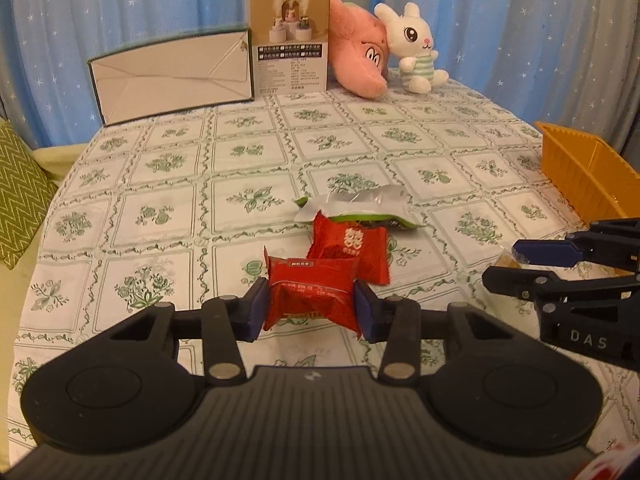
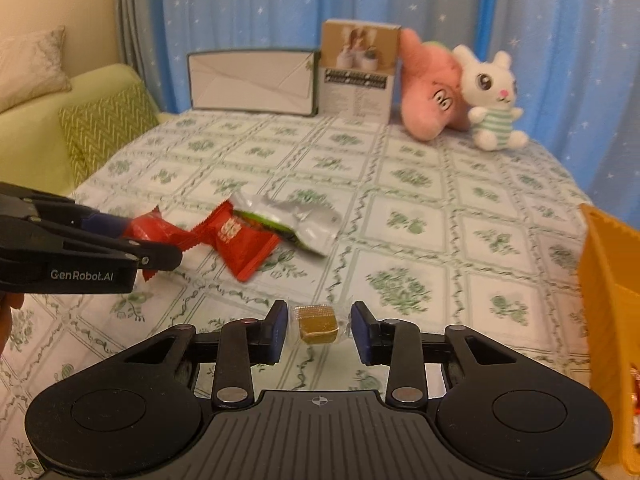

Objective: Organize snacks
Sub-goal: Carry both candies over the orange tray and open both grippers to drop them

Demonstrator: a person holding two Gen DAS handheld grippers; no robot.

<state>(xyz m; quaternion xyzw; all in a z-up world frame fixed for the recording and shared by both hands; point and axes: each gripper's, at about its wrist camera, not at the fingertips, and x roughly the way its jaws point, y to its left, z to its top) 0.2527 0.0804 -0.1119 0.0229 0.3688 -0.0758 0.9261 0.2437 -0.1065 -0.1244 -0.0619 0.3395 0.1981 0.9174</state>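
Note:
My left gripper (image 1: 311,286) is shut on a red snack packet (image 1: 312,308), held slightly above the tablecloth. A second red packet (image 1: 348,246) lies just beyond it, resting on a green-and-silver packet (image 1: 356,206). In the right wrist view my right gripper (image 2: 319,320) has a small golden cube candy (image 2: 318,322) in a clear wrapper between its blue pads, and the wrapper ends touch both pads. An orange basket (image 2: 608,280) stands at the right edge of the table. The right gripper (image 1: 502,262) also shows at the right of the left wrist view.
At the back of the table stand a white box (image 1: 172,80), a brown carton (image 1: 290,48), a pink plush (image 1: 360,60) and a white rabbit toy (image 1: 416,48). A green cushion (image 1: 20,192) lies off the left edge. Blue curtains hang behind.

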